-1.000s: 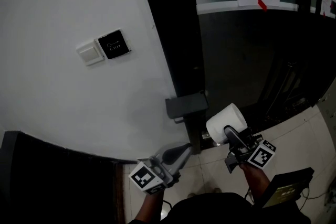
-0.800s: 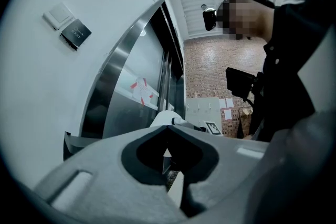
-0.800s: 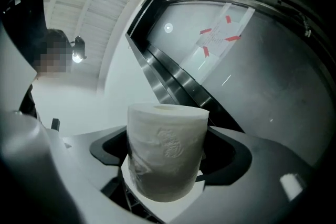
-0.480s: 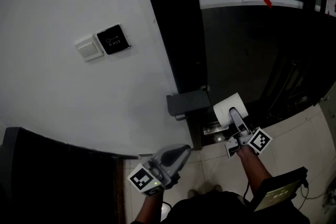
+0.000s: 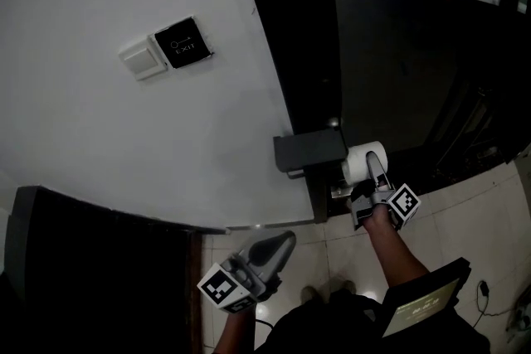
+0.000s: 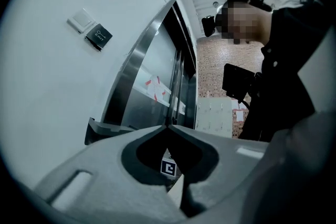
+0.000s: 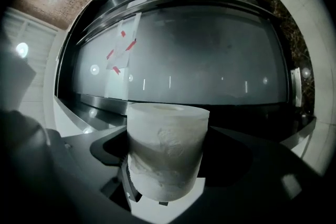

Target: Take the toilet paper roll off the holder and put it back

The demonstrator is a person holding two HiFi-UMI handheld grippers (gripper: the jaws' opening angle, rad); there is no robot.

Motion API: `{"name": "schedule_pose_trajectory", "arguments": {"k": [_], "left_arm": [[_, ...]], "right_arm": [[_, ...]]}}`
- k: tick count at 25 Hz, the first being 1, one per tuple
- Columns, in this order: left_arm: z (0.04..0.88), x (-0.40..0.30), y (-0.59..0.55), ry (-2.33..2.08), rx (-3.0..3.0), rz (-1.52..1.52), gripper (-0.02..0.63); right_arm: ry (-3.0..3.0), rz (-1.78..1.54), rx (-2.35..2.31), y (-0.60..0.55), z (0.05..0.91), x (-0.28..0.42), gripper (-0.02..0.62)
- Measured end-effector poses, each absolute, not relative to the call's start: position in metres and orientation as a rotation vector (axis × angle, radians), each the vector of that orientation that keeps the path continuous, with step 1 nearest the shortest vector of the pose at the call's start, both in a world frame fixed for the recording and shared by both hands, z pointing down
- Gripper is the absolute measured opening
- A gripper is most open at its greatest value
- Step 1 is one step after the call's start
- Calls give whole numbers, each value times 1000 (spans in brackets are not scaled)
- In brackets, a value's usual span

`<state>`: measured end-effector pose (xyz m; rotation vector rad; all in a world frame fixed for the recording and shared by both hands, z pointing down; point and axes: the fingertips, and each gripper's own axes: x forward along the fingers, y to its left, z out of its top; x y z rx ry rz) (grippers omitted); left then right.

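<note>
The right gripper [image 5: 371, 168] clamps the toilet paper roll [image 7: 167, 150] by its sides, just beside the holder [image 5: 309, 152] (probably light and squashy, so squeeze gently). The left gripper [image 5: 286, 240], below the holder, has its 2 jaws closed and empty.

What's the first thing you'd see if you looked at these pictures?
The white toilet paper roll stands out in the dim scene. It is clamped in the right gripper, just right of the dark holder on the wall. Next comes the black exit button beside a white switch, high on the pale wall. The left gripper hangs low, shut and empty.
</note>
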<state>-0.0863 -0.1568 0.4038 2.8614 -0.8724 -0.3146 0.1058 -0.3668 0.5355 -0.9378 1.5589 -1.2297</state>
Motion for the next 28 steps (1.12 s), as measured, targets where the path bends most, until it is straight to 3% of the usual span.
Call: {"name": "schedule_pose_trajectory", "arguments": {"k": [28], "left_arm": [[409, -124, -139, -1045, 2806, -307, -3]], "right_arm": [[1739, -1422, -803, -354, 542, -29, 422]]}}
